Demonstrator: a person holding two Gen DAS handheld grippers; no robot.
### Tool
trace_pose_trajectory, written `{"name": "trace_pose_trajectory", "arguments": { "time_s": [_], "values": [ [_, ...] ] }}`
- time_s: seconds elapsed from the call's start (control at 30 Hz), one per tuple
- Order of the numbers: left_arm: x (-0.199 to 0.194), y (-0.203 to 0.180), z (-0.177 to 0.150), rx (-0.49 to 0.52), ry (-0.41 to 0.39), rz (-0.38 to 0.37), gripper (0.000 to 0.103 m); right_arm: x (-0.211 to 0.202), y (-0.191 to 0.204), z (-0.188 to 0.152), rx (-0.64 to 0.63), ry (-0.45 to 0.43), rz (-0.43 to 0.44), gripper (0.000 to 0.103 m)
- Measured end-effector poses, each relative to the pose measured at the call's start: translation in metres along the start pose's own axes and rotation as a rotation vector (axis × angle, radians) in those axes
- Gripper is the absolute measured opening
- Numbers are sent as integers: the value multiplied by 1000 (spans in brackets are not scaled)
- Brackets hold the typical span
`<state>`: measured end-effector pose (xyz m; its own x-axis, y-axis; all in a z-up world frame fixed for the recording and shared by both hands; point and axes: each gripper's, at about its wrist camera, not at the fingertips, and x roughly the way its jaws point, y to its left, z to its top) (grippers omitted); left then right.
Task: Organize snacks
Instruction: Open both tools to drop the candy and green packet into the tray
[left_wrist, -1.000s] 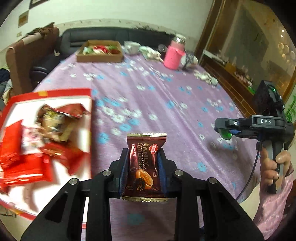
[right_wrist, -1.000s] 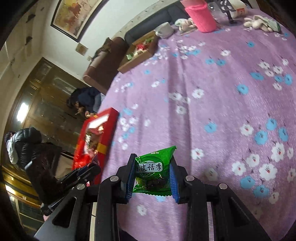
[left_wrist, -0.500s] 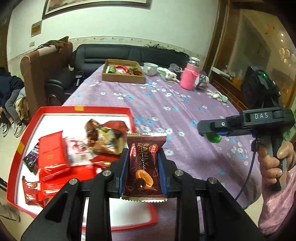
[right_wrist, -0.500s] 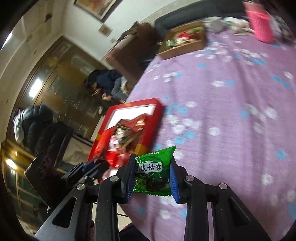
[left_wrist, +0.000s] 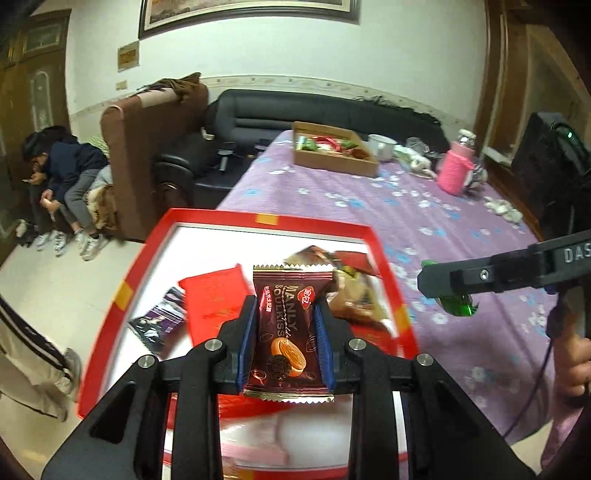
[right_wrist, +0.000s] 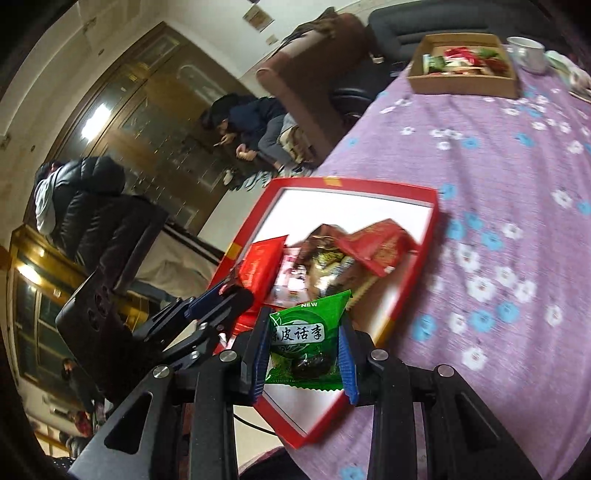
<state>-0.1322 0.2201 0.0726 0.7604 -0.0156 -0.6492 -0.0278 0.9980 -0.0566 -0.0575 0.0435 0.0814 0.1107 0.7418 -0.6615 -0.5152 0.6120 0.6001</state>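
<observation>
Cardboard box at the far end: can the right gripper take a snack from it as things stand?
Probably not. The right gripper is already shut on a green packet, and the cardboard box sits far across the purple tablecloth.

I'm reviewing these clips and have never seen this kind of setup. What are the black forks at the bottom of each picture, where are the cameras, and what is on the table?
There is no robot. A person holds a hand-held two-finger gripper in each hand, and a wide-angle camera on each one looks forward along its fingers, so the black forks are the gripper's own frame.

In the left camera's picture, the left gripper is clamped on a brown candy packet. In the right camera's picture, the right gripper is clamped on a green packet.

Both are over a red tray that already holds several snack packets. It lies on a purple flowered tablecloth. At the far end are a cardboard box of snacks, a cup and a pink bottle.
</observation>
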Motion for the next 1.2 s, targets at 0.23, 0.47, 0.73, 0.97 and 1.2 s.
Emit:
{"name": "trace_pose_trajectory", "arguments": {
  "time_s": [0.23, 0.47, 0.73, 0.97, 1.2],
  "values": [
    [4, 2, -2, 35, -11, 102, 27, 21, 5, 1, -37, 1, 14, 32],
    [8, 10, -2, 44, -4, 164, 27, 38, 11, 5, -80, -54, -10, 33],
    [14, 18, -2, 45, 10, 250, 28, 60, 13, 16, -109, -78, 28, 36],
    [18, 18, 5, 47, 1, 341, 52, 47, 4, 27, -102, -175, 108, 47],
    [9, 8, 10, 45, -45, 403, 81, 31, -4, 24, -138, -237, 13, 48]
  ]
}}
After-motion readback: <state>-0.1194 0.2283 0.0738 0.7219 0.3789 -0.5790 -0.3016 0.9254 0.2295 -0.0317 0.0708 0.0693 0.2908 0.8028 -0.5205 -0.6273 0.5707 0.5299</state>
